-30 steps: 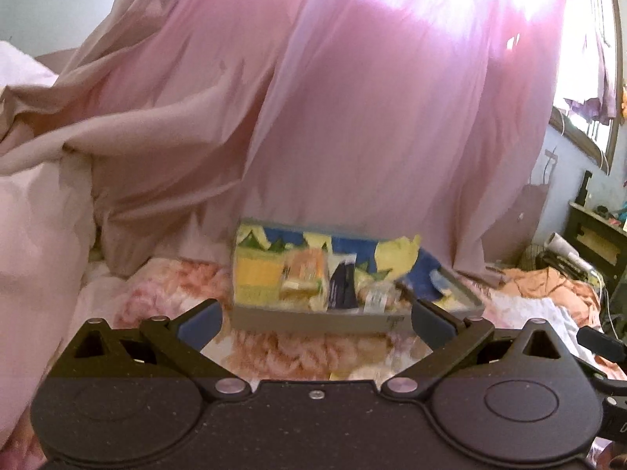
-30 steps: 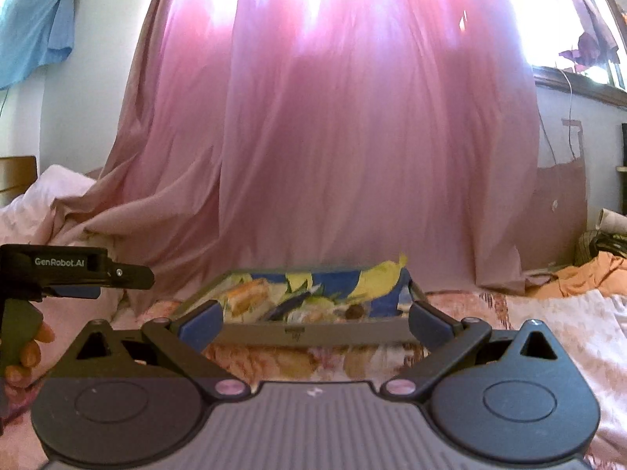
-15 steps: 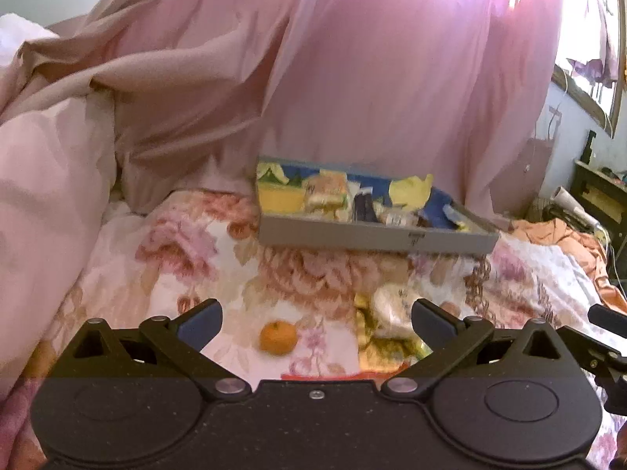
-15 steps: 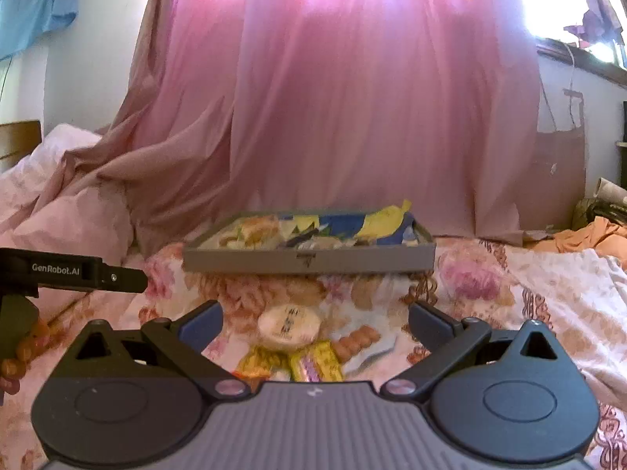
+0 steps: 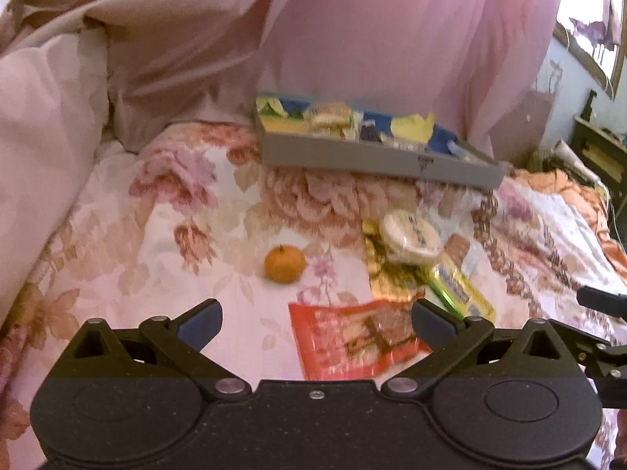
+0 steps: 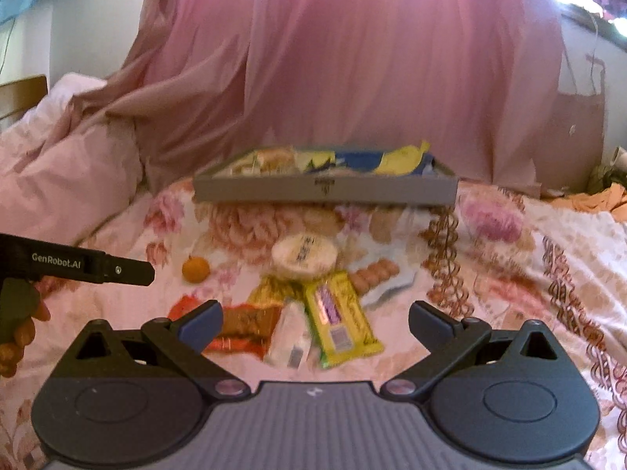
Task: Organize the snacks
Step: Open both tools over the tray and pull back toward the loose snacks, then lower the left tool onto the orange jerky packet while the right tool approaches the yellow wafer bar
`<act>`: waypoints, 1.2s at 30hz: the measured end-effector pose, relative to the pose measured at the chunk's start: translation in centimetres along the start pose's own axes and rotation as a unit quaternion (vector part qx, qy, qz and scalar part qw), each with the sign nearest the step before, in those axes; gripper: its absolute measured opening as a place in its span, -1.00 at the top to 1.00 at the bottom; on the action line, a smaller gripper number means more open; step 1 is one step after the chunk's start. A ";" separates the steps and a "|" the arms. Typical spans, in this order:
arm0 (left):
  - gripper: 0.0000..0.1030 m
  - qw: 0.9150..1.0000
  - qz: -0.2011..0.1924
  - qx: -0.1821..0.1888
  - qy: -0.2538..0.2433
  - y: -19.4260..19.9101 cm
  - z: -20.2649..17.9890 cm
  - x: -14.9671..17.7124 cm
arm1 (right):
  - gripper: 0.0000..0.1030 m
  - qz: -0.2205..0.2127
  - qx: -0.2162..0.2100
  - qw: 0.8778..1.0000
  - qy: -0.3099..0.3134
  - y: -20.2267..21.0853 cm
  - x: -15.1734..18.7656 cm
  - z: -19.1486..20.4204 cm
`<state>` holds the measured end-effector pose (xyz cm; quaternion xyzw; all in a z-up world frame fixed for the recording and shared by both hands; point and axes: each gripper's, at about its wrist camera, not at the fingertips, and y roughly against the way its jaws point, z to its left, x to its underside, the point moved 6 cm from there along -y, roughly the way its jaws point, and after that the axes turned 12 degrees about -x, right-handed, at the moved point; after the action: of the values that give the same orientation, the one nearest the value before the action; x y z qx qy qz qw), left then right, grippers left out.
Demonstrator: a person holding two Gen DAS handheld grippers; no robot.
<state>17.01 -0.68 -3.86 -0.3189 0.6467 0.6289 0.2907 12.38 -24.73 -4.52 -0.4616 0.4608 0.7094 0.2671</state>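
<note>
A grey tray (image 5: 376,160) (image 6: 325,192) with several snack packets stands at the far side of the floral bed cover. Loose snacks lie in front of it: an orange mandarin (image 5: 285,263) (image 6: 195,269), a round white packet (image 5: 409,236) (image 6: 305,254), a yellow bar (image 5: 458,288) (image 6: 341,315), a red-orange packet (image 5: 362,337) (image 6: 239,327), and a small clear packet (image 6: 290,338). My left gripper (image 5: 315,323) is open and empty, above the red-orange packet. My right gripper (image 6: 315,323) is open and empty, above the yellow bar and clear packet.
A pink curtain (image 6: 352,78) hangs behind the tray. A bunched pink quilt (image 5: 43,125) lies to the left. Orange cloth (image 5: 564,188) and dark furniture (image 5: 599,152) are at the right. The left gripper's body (image 6: 78,264) shows in the right wrist view.
Both cameras have tilted down and drawn back. The loose snacks on the bed cover have come into view in front of the tray. Both grippers stay open.
</note>
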 end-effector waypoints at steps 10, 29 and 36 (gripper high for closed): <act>-0.99 0.998 0.038 0.002 -0.050 -2.6 0.0 2.3 | -1.00 0.076 0.008 0.997 -0.011 -2.6 2.7 -0.7; -0.99 0.981 0.048 0.076 -0.173 -4.8 -2.7 3.8 | -1.00 0.133 0.019 0.991 -0.024 -4.8 4.9 -2.0; -0.99 0.966 0.041 0.097 -0.235 -6.4 -3.7 3.4 | -1.00 0.139 0.023 0.990 -0.008 -5.7 5.4 -2.3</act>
<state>19.93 -4.61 -10.33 -0.1058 0.6308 0.6317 0.4380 15.55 -24.59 -12.02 -0.3815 0.5344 0.7324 0.1799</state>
